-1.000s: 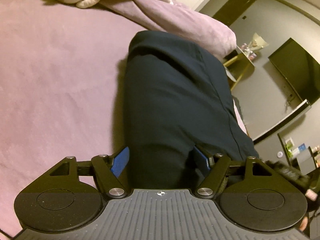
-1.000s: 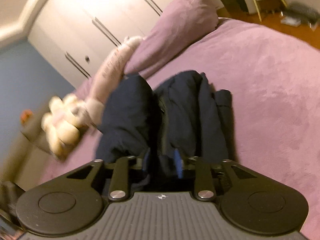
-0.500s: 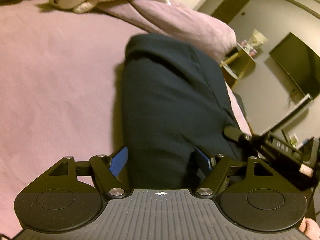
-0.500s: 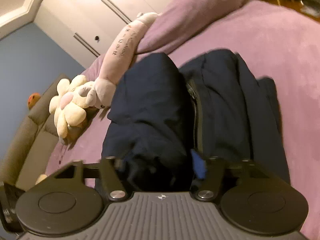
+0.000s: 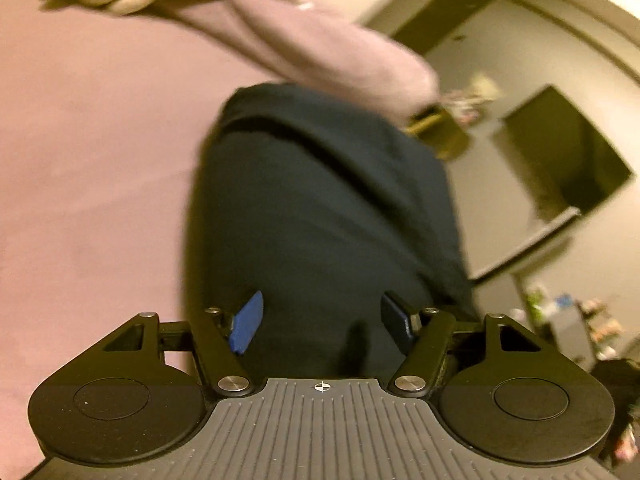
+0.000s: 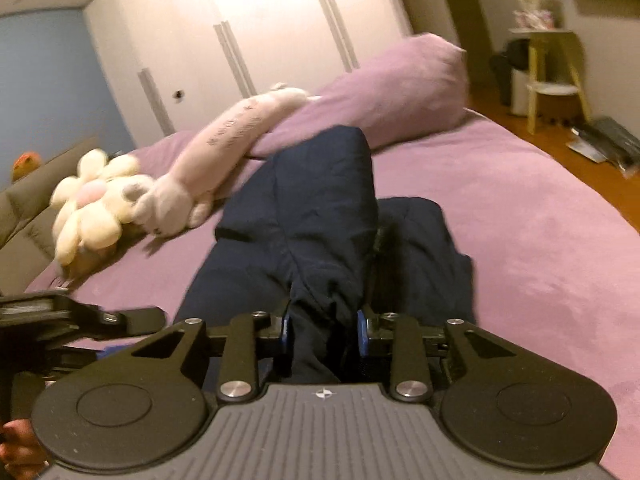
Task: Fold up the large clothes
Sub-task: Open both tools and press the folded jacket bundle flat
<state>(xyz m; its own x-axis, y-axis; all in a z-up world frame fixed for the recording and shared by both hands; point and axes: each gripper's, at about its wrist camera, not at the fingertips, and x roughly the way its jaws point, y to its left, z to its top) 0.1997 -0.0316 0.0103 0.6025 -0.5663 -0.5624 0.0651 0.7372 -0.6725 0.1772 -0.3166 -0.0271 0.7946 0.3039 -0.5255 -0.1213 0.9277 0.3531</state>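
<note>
A dark navy padded garment (image 6: 320, 216) lies folded in a long bundle on the purple bed (image 6: 520, 240). My right gripper (image 6: 323, 334) is shut on a bunched edge of the garment at its near end. In the left wrist view the same garment (image 5: 320, 208) fills the middle. My left gripper (image 5: 323, 322) has its blue fingers (image 5: 248, 322) spread wide on either side of the garment's near end; whether they press on the cloth is unclear. The left gripper also shows at the lower left of the right wrist view (image 6: 80, 320).
A long pink and cream plush toy (image 6: 168, 172) and a purple pillow (image 6: 384, 96) lie at the head of the bed. White wardrobe doors (image 6: 248, 40) stand behind. A yellow stool (image 6: 552, 76) and clutter sit on the floor at right. A dark TV (image 5: 568, 152) hangs on the wall.
The right gripper has swung and pulled back with the garment's edge held, so more of the room shows. The left view has shifted slightly and is blurred; the right gripper no longer shows in it.
</note>
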